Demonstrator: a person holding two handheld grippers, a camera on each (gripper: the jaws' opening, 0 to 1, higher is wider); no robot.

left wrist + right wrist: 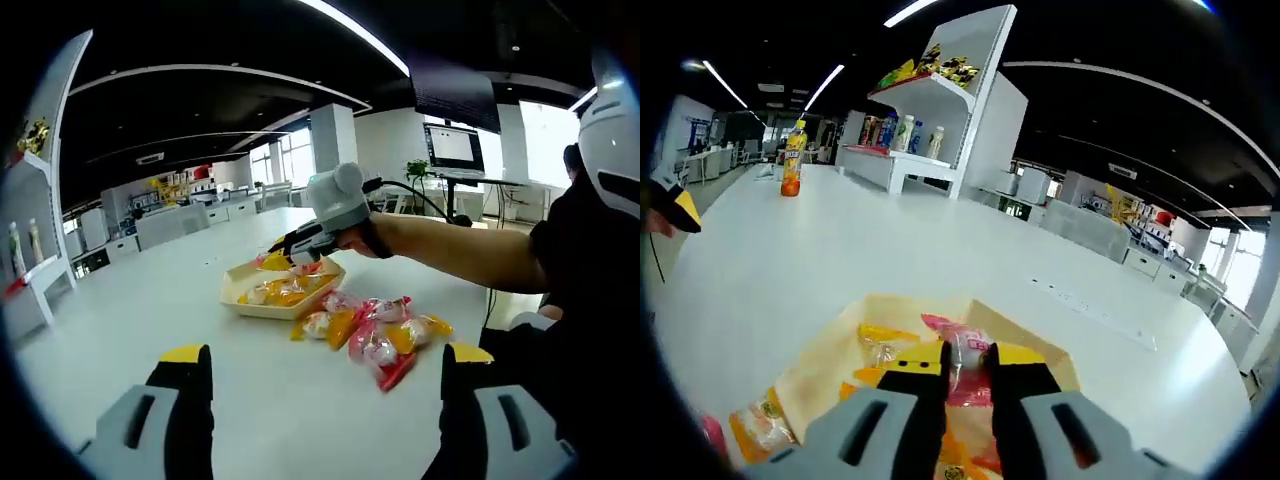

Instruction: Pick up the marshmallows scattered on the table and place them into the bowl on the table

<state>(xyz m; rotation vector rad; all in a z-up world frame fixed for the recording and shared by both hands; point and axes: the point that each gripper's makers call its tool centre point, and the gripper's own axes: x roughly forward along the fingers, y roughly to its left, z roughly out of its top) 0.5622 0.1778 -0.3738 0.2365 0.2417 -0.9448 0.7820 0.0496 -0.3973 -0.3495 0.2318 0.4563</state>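
A shallow beige bowl sits mid-table and holds a few yellow and pink marshmallow packets. More packets lie scattered just beside it, orange-yellow ones and pink-red ones. My left gripper is low over the near table, open and empty. My right gripper, reached in on a person's arm, hovers over the bowl's far edge. In the right gripper view this gripper is shut on a pink-wrapped marshmallow packet, directly above the bowl. One packet lies outside the bowl.
The white table stretches wide around the bowl. An orange bottle stands far off on it. A white shelf unit with bottles and snacks stands beyond the table. A person's body is at the table's right edge.
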